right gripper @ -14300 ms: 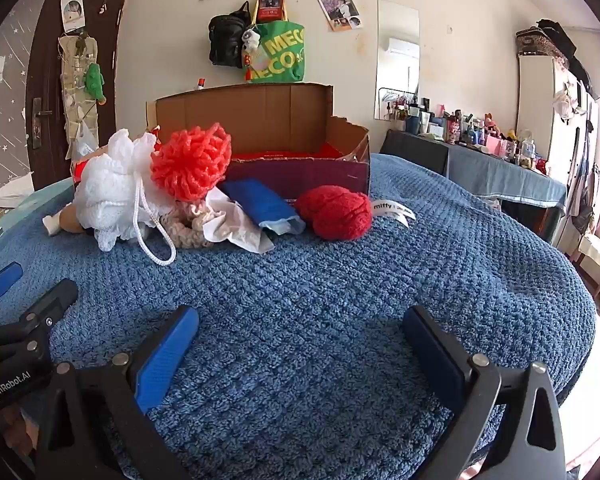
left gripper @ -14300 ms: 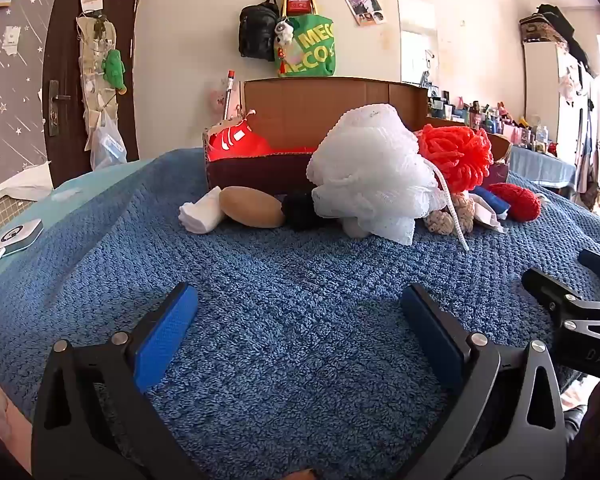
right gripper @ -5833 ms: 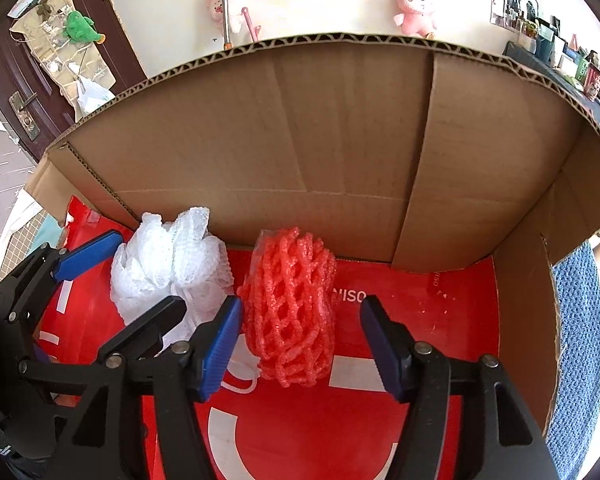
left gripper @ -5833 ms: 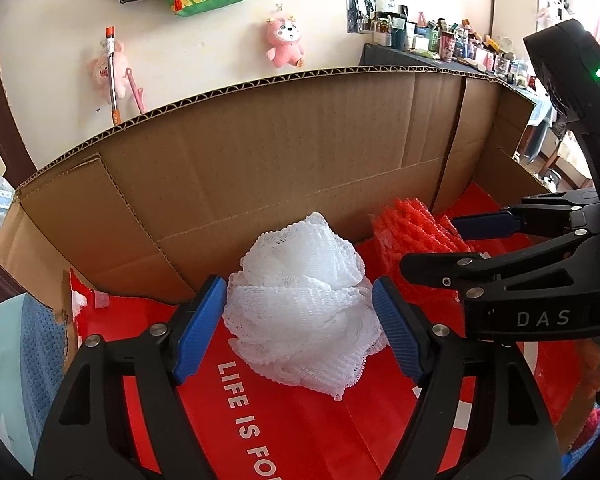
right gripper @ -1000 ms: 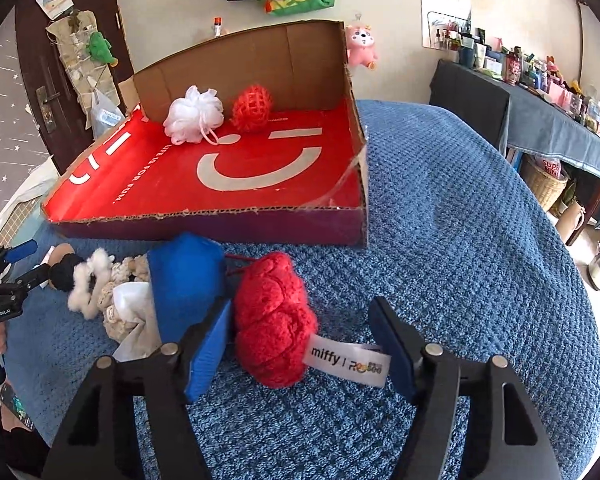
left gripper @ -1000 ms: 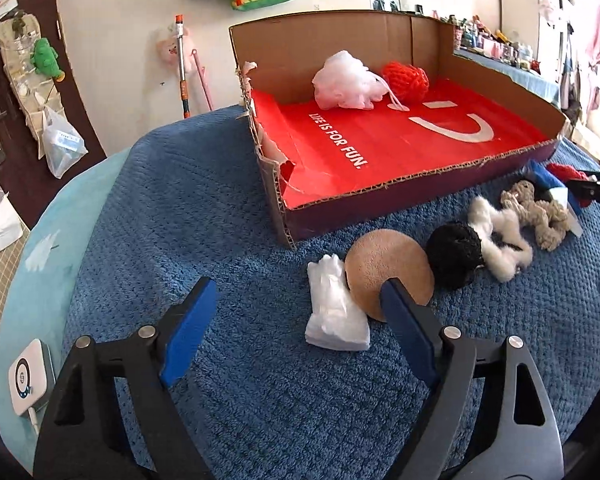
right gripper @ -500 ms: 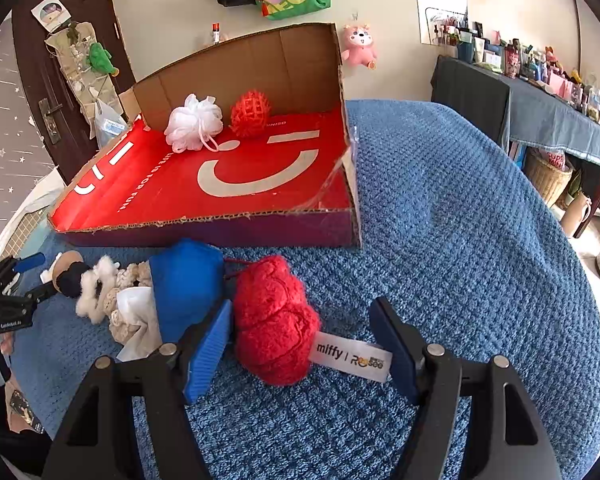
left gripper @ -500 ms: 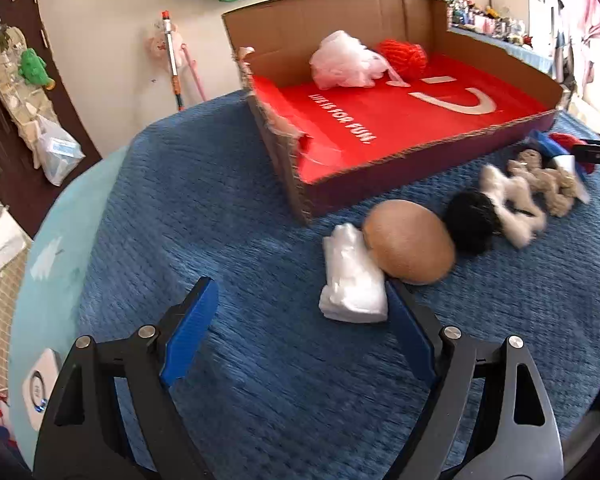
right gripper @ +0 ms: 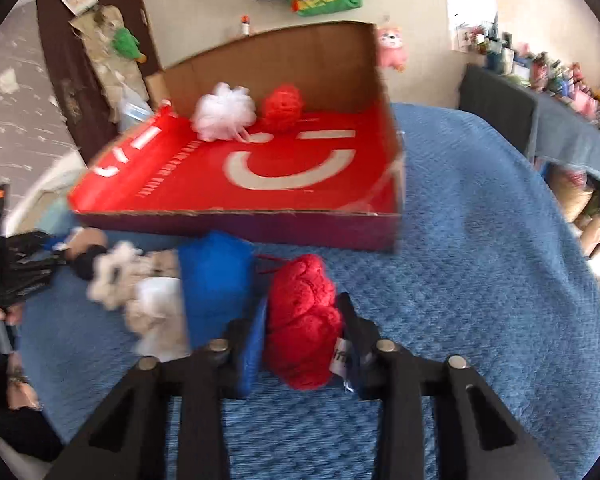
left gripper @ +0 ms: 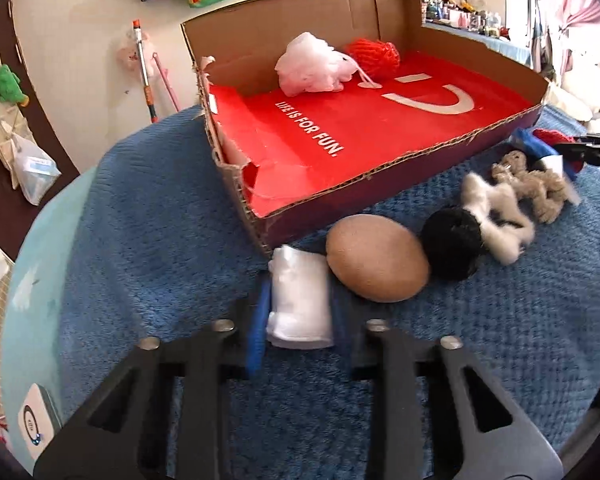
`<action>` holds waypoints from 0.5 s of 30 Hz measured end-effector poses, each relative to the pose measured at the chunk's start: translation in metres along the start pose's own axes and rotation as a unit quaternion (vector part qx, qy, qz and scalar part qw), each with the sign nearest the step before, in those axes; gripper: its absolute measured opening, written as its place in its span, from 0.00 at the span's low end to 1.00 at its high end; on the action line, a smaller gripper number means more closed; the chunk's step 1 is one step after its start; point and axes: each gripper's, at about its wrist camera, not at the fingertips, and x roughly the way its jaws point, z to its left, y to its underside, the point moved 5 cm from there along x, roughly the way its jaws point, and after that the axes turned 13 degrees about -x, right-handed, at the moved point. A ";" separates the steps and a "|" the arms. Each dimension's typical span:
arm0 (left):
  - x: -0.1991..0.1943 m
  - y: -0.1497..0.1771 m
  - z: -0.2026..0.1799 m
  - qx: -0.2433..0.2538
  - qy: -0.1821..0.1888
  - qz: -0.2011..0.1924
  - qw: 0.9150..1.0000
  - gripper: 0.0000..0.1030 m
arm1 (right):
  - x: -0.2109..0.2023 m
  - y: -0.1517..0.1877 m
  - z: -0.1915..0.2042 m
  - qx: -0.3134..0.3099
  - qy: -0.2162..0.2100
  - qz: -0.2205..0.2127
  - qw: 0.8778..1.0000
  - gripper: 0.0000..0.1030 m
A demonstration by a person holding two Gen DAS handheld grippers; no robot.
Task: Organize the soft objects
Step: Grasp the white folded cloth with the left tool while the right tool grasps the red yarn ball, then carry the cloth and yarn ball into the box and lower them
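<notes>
Left wrist view: the left claw (left gripper: 298,330) squeezes the white cloth (left gripper: 298,304). The right claw (right gripper: 302,340) squeezes the red yarn ball (right gripper: 302,316). The box (right gripper: 236,222) lies straight ahead of both.

Left gripper (left gripper: 300,320), right gripper (right gripper: 302,336): black angular frames; blue pads; silver screws.

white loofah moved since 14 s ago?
Yes. The white loofah was on the blanket in front of the box; it now lies inside the box at its back wall, beside the red loofah.
</notes>
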 end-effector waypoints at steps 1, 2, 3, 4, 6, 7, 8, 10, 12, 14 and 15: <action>-0.003 -0.001 0.001 -0.004 0.001 -0.005 1.000 0.22 | -0.003 -0.002 0.001 -0.006 0.013 -0.005 1.000 0.35; -0.008 -0.002 0.002 -0.011 0.007 -0.011 1.000 0.22 | -0.010 -0.005 0.002 -0.014 0.027 -0.015 0.999 0.35; -0.014 -0.004 0.003 -0.020 0.014 -0.016 1.000 0.22 | -0.020 -0.009 0.001 -0.010 0.027 -0.031 0.999 0.35; -0.020 -0.006 0.005 -0.028 0.020 -0.021 0.999 0.22 | -0.027 -0.012 0.000 -0.004 0.024 -0.041 0.999 0.35; -0.034 -0.012 0.007 -0.041 0.031 -0.035 0.998 0.22 | -0.045 -0.022 -0.004 0.005 0.021 -0.068 0.997 0.35; -0.041 -0.015 0.008 -0.044 0.033 -0.045 0.997 0.22 | -0.051 -0.025 -0.004 0.005 0.025 -0.076 0.997 0.35; -0.046 -0.016 0.008 -0.044 0.033 -0.052 0.997 0.22 | -0.056 -0.028 -0.004 0.004 0.029 -0.084 0.996 0.35; -0.050 -0.018 0.008 -0.047 0.032 -0.060 0.997 0.22 | -0.063 -0.032 -0.003 0.001 0.033 -0.095 0.995 0.35; -0.052 -0.019 0.007 -0.050 0.036 -0.060 0.996 0.22 | -0.063 -0.033 -0.002 0.002 0.033 -0.097 0.995 0.35; -0.053 -0.018 0.004 -0.051 0.041 -0.061 0.996 0.22 | -0.062 -0.034 -0.002 0.002 0.035 -0.097 0.995 0.35; -0.053 -0.019 0.003 -0.051 0.040 -0.061 0.996 0.22 | -0.063 -0.035 -0.002 0.004 0.035 -0.101 0.994 0.35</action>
